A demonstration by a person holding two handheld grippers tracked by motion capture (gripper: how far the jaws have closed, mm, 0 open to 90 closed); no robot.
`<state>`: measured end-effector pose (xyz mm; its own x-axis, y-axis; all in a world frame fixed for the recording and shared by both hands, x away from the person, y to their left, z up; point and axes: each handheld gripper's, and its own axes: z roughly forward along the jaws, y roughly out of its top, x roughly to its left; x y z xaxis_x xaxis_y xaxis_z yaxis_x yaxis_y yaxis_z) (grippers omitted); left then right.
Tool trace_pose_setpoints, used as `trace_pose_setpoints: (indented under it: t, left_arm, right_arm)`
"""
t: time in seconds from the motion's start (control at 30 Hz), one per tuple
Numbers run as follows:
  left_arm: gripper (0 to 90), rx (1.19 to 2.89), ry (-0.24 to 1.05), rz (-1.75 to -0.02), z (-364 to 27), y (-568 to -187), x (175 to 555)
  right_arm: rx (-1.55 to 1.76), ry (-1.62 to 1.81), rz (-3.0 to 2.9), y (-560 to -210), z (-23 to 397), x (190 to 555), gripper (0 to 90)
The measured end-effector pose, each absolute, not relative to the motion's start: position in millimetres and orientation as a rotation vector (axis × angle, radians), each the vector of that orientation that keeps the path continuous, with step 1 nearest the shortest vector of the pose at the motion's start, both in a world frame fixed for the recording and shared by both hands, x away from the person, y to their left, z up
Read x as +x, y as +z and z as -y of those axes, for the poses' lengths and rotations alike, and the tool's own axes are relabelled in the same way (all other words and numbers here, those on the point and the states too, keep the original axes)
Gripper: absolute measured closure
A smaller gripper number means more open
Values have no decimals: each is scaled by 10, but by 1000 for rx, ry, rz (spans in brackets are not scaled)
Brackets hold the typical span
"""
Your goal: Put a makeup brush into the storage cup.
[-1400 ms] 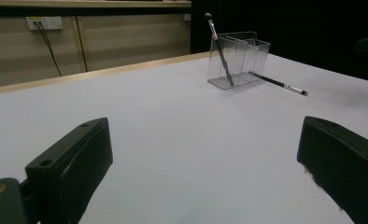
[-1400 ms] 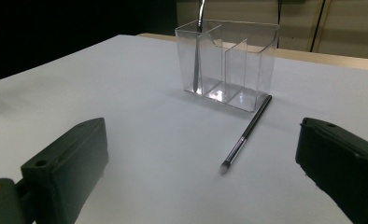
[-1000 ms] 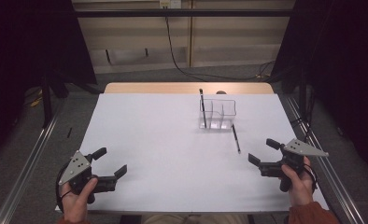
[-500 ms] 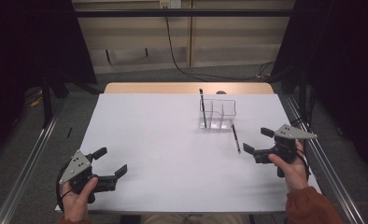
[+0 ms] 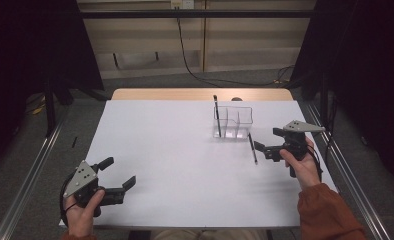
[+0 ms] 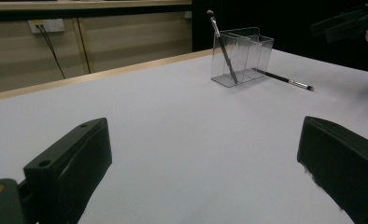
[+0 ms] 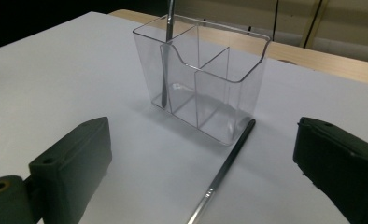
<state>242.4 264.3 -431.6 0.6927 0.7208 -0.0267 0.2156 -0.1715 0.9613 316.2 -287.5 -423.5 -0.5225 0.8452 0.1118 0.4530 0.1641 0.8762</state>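
Note:
A clear plastic organiser with several compartments stands right of the table's middle. One thin dark brush stands upright in its left compartment. A second brush lies flat on the white table just in front of the organiser. My right gripper is open, hovering just right of the lying brush. In the right gripper view the lying brush runs between the wide-apart jaws toward the organiser. My left gripper is open and empty near the front left; its view shows the organiser far off.
The white table has a wooden strip along its far edge. Metal rails run along both sides of the table. A cable hangs down the wall behind.
My right gripper has moved forward and to the left, up to the lying brush. The left gripper has stayed in place.

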Motion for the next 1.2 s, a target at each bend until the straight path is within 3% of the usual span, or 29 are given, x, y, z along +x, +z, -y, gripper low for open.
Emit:
trace_pose_setpoints:
  t: [0.87,1.2]
  left_arm:
    - [26,1734,526,-755,-2631,-4326,2439]
    - [26,1737,528,-755,-2624,-4328,2437]
  right_arm:
    - [1383,811,-2469,-4100,2756,3643,81]
    - [1411,605,-2537,-4105,2670,3795,276]
